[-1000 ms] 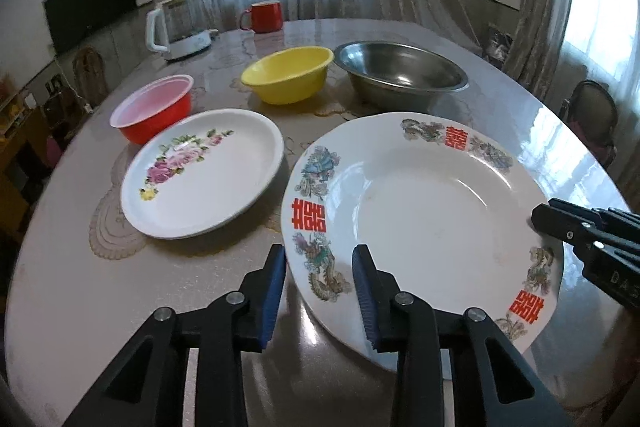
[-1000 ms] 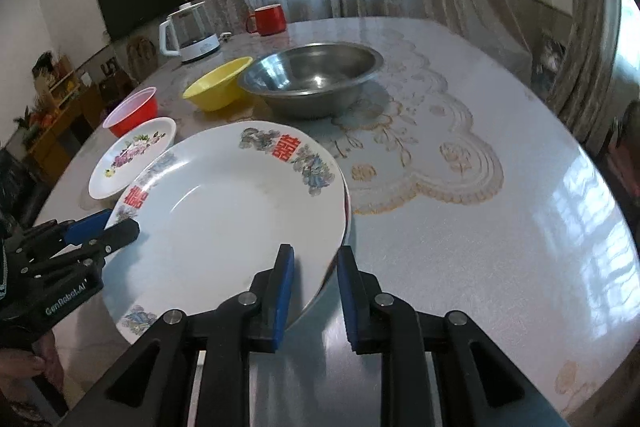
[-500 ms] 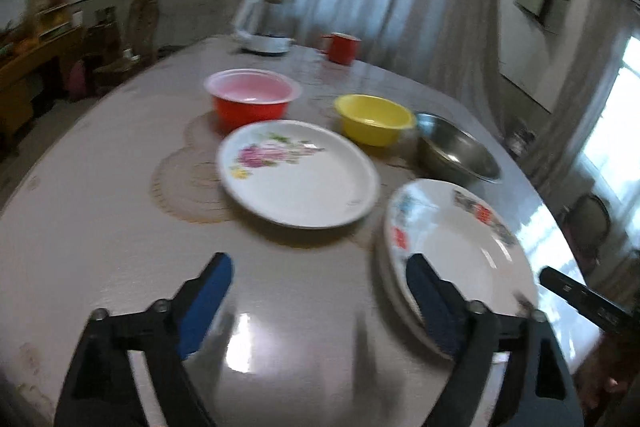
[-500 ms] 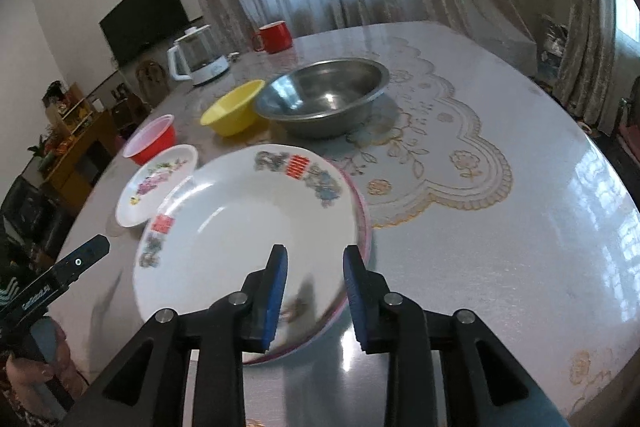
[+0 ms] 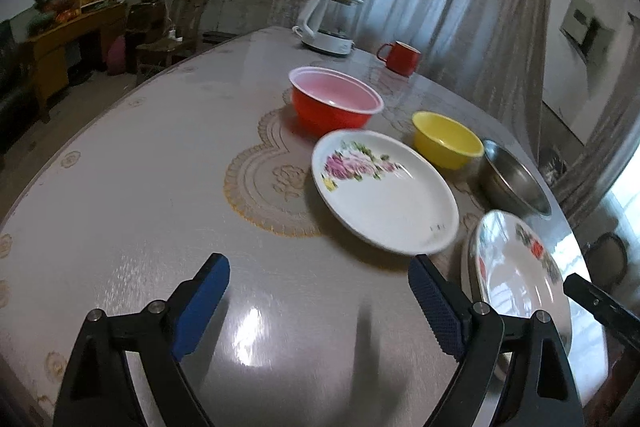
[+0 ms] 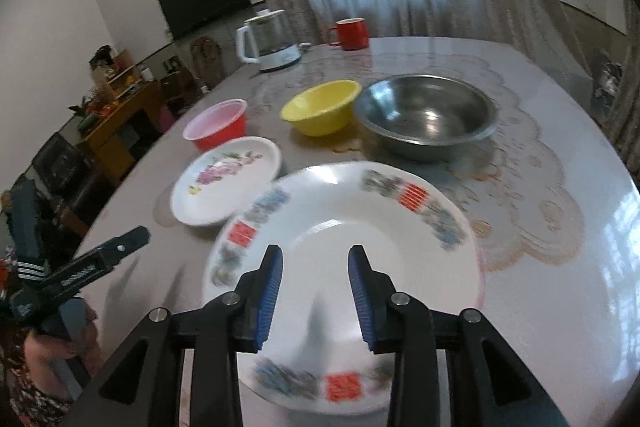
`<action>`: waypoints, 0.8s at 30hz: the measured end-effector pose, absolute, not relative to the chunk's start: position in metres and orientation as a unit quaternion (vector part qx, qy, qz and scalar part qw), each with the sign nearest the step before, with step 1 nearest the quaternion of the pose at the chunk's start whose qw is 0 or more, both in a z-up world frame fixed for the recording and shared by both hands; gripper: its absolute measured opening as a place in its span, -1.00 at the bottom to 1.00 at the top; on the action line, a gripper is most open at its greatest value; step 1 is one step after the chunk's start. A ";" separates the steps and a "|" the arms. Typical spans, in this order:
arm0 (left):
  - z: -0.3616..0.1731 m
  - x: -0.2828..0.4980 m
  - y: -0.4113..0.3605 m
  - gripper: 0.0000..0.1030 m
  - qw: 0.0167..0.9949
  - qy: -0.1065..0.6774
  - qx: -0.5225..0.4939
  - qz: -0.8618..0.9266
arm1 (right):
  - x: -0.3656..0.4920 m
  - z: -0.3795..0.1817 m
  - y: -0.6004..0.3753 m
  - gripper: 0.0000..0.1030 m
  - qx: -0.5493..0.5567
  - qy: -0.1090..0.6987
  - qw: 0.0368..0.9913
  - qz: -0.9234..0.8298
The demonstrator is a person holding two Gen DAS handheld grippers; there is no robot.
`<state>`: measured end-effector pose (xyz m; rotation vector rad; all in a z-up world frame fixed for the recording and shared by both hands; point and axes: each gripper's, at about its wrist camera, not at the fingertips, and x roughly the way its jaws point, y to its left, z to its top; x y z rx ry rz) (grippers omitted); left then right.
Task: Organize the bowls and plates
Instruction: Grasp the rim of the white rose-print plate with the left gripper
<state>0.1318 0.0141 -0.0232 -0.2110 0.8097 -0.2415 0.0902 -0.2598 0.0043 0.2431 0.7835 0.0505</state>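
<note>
On the round tabletop [image 6: 560,267], the large plate with red emblems [image 6: 344,227] lay on another plate near the front edge, seemingly already stacked. The floral plate [image 5: 384,195], red bowl [image 5: 334,103], yellow bowl [image 5: 446,139] and steel bowl [image 6: 426,115] sat apart toward the middle, seemingly unsorted. The left hand-held gripper [image 5: 318,291] gaped empty; the right hand-held gripper [image 6: 316,287] was opening above the plate, gripping nothing. Curtains and a wall television framed the room.
</note>
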 end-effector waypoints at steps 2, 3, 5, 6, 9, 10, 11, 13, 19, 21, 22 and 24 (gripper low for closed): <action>-0.024 0.140 0.014 0.78 0.907 0.393 -0.106 -0.112 | 0.099 0.007 -0.253 -0.34 0.113 0.379 0.918 0.033; -0.025 0.144 0.013 0.77 0.906 0.394 -0.106 -0.111 | 0.105 0.009 -0.249 -0.34 0.108 0.378 0.919 0.038; -0.028 0.152 0.011 0.76 0.904 0.398 -0.108 -0.109 | 0.118 0.011 -0.241 -0.34 0.104 0.377 0.919 0.053; -0.030 0.155 0.010 0.76 0.903 0.401 -0.110 -0.108 | 0.124 0.012 -0.238 -0.35 0.105 0.378 0.918 0.061; -0.034 0.162 0.008 0.76 0.899 0.408 -0.112 -0.110 | 0.150 0.012 -0.233 -0.35 0.119 0.388 0.910 0.089; -0.035 0.163 0.008 0.76 0.899 0.409 -0.112 -0.110 | 0.155 0.012 -0.232 -0.34 0.123 0.390 0.908 0.095; -0.036 0.165 0.007 0.76 0.898 0.411 -0.111 -0.110 | 0.164 0.011 -0.230 -0.34 0.124 0.393 0.905 0.104; -0.037 0.168 0.006 0.76 0.897 0.413 -0.109 -0.110 | 0.178 0.009 -0.228 -0.35 0.120 0.405 0.900 0.110; -0.038 0.182 0.004 0.71 0.897 0.413 -0.109 -0.111 | 0.218 -0.002 -0.223 -0.34 0.097 0.450 0.883 0.093; -0.039 0.185 0.003 0.69 0.897 0.413 -0.107 -0.114 | 0.229 -0.005 -0.222 -0.34 0.093 0.460 0.879 0.088; -0.040 0.187 0.002 0.69 0.897 0.413 -0.106 -0.115 | 0.234 -0.006 -0.220 -0.34 0.090 0.464 0.877 0.090; -0.040 0.189 0.002 0.69 0.897 0.411 -0.109 -0.120 | 0.242 -0.008 -0.219 -0.35 0.083 0.468 0.875 0.091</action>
